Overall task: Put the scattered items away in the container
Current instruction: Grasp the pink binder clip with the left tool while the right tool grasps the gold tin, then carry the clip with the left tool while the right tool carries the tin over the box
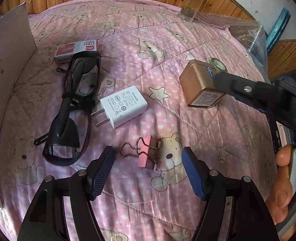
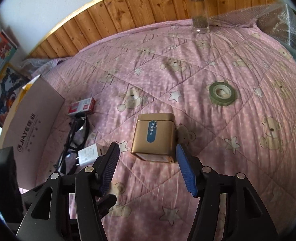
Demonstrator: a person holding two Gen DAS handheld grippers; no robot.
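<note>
- Pink bear-print quilt [image 2: 208,180] covers the surface; wood-panel wall behind it, glass jar [image 2: 198,10] standing at the far edge.
- Container = white cardboard box [image 2: 33,124] at the left edge, its side wall facing the items; its inside is not shown.
- Nothing visibly binned yet, so this reads as an early pick step.
- Scattered: gold tin [image 2: 154,138] mid-surface, tape roll [image 2: 222,93] beyond it toward the right edge, staples box [image 1: 76,50] and black glasses [image 1: 73,108] near the container, white charger [image 1: 124,106] just beside the glasses, pink binder clip [image 1: 146,152] nearest the front edge.
- Right gripper [image 2: 148,172]: fingers spread wide, empty, lined up on the gold tin, with the near end of the tin between the pads; contact cannot be told.
- Left gripper [image 1: 148,170]: fingers wide apart, empty, hovering over the binder clip, not touching.
- A hand [image 1: 284,186] shows at the right edge of the left view, on the right tool.
- Next, by my read: right advances a little, closes across the tin's flat sides, lifts, carries left to the box.
- Tin is smooth metal, so it needs a square, firm pinch or it may slip.
- Left could take the clip after; it is low and thin, so a close descent onto soft quilt.
</note>
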